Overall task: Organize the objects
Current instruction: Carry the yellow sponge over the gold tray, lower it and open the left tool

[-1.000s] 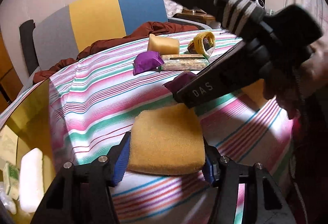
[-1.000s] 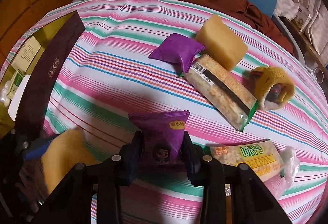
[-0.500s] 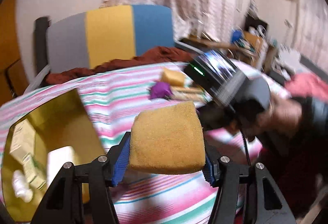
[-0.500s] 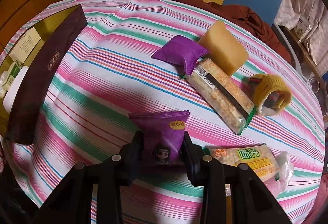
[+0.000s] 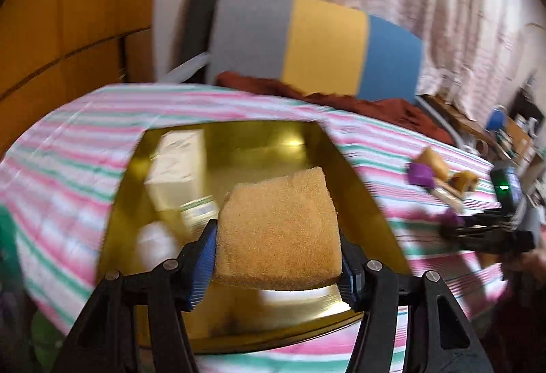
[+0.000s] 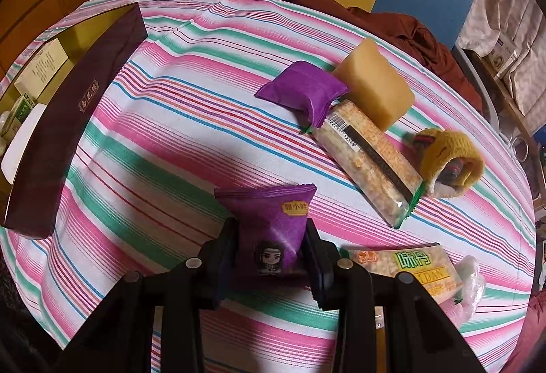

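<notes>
My left gripper [image 5: 276, 257] is shut on an orange sponge [image 5: 278, 226] and holds it above the open gold-lined box [image 5: 355, 182], which holds a white carton [image 5: 177, 165] and other small packs. My right gripper [image 6: 269, 257] is shut on a purple snack packet [image 6: 269, 229] just above the striped tablecloth. The right gripper also shows far right in the left wrist view [image 5: 484, 229]. The box with its dark maroon wall [image 6: 68, 120] lies at the left in the right wrist view.
On the cloth lie a second purple packet [image 6: 303, 93], a yellow sponge block [image 6: 375, 86], a clear cracker pack [image 6: 372, 154], a yellow knitted item [image 6: 450, 161] and a green-lettered cracker pack [image 6: 409, 270]. A grey, yellow and blue chair [image 5: 317, 45] with brown cloth stands behind.
My left gripper has swung left with the orange sponge, from over the cloth to over the gold box. My right gripper has stayed shut on the purple packet, nearly still.
</notes>
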Demonstrator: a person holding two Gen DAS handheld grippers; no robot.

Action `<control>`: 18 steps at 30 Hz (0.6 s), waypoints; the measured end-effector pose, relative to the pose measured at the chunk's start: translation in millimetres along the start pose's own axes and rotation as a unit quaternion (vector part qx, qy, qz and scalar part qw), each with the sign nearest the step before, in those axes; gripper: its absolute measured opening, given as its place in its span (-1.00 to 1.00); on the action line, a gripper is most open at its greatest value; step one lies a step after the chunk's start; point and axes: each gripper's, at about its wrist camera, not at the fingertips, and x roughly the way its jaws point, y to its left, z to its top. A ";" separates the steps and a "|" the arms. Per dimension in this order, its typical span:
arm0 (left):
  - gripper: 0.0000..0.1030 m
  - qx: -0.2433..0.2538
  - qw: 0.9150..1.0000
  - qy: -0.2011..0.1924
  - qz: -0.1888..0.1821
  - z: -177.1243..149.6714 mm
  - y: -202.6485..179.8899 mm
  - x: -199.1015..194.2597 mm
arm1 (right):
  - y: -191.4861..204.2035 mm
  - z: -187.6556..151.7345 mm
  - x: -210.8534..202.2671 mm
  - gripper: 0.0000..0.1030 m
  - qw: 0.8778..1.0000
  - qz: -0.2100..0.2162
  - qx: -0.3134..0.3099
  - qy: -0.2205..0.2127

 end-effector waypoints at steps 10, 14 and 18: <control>0.18 -0.033 0.998 0.028 0.049 -16.7 36.5 9.5 | 1.1 0.9 0.7 -0.29 1.000 -0.007 -0.003 -0.001; 0.24 -0.032 0.996 0.048 0.062 -22.4 42.9 22.5 | 0.3 1.2 0.9 -0.29 1.000 -0.006 -0.003 -0.001; 0.40 -0.030 0.993 0.059 0.093 -23.5 47.3 33.8 | 1.1 2.0 0.6 -0.29 1.000 -0.007 -0.001 -0.001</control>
